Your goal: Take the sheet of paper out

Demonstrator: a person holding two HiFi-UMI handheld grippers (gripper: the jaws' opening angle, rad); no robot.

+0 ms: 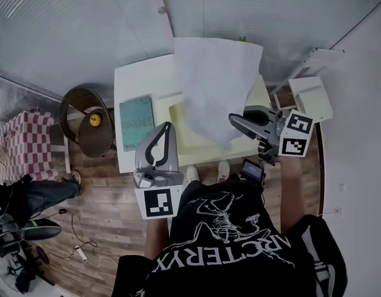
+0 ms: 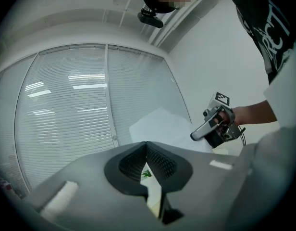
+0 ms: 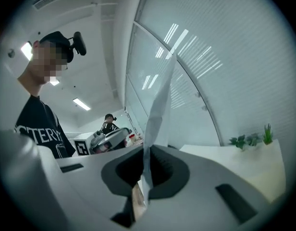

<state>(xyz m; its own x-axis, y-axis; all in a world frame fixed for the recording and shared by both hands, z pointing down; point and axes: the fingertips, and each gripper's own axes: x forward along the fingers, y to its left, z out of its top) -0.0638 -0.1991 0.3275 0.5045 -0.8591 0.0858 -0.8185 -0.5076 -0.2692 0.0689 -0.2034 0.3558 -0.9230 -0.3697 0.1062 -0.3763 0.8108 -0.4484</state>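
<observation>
A white sheet of paper [image 1: 214, 85] hangs in the air above the white table [image 1: 133, 82], and my right gripper [image 1: 232, 120] is shut on its lower right edge. In the right gripper view the sheet [image 3: 161, 100] rises edge-on from between the closed pads of the right gripper [image 3: 145, 170]. A pale yellow folder [image 1: 181, 140] lies on the table under the sheet. My left gripper [image 1: 167, 127] is held level over the table's near edge, left of the sheet, shut with nothing in it. The left gripper view shows the left gripper's [image 2: 146, 146] tips meeting, with the sheet [image 2: 160, 128] and the right gripper [image 2: 193, 137] beyond.
A teal book [image 1: 136, 122] lies on the table's left part. A round wicker chair [image 1: 85, 121] stands left of the table, and white boxes [image 1: 311, 94] to its right. A small plant [image 3: 249, 139] sits by the blinds. Cables run over the wooden floor [image 1: 98, 221].
</observation>
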